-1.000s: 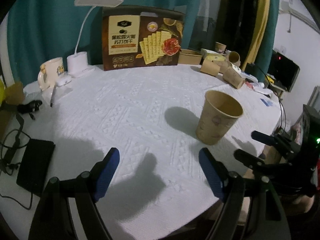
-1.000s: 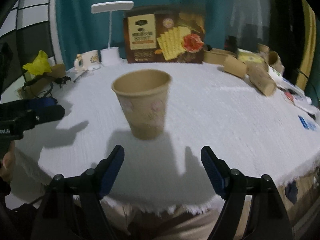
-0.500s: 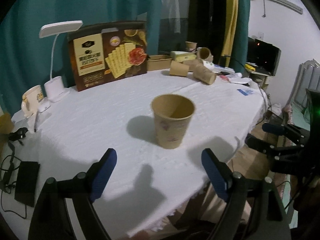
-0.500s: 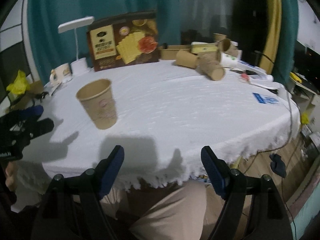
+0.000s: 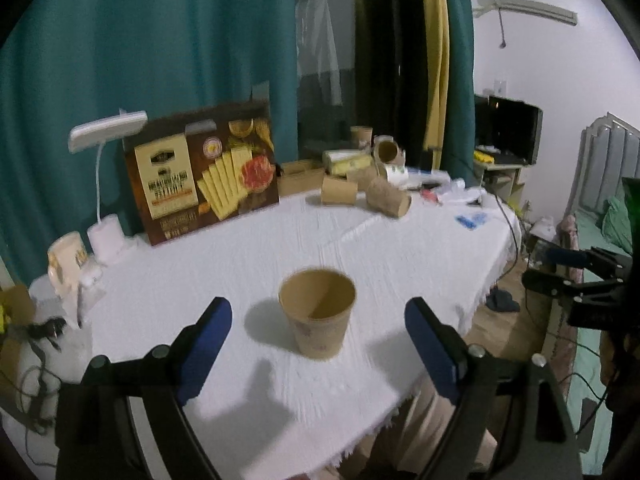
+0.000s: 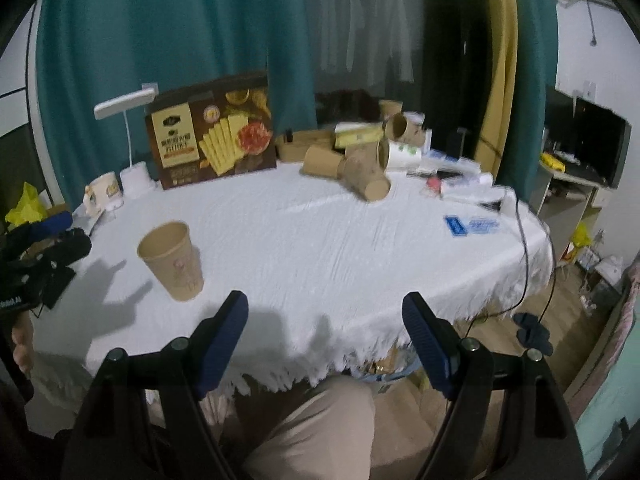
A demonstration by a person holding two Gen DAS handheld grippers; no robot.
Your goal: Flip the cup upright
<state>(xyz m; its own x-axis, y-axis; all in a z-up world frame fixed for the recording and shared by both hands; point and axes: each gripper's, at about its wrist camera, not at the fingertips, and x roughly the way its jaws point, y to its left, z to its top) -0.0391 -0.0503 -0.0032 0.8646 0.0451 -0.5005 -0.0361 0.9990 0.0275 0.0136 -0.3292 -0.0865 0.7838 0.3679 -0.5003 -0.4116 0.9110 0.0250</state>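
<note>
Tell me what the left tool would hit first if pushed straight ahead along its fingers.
Most likely the upright brown paper cup on the white tablecloth. It stands between the open blue fingers of the left tool, slightly ahead of them; the exact depth is unclear in this fisheye view.

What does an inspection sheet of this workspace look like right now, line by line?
Surface: round table with white cloth.
Job's things: paper cup upright, mouth up, free.
Clutter: cracker box, desk lamp, mug, tipped paper cups at the back.
Grippers: left hand-held gripper open; right hand-held gripper open, beyond the table edge.
Cables: black cable over the right edge.
Surroundings: teal curtain, monitor.
</note>
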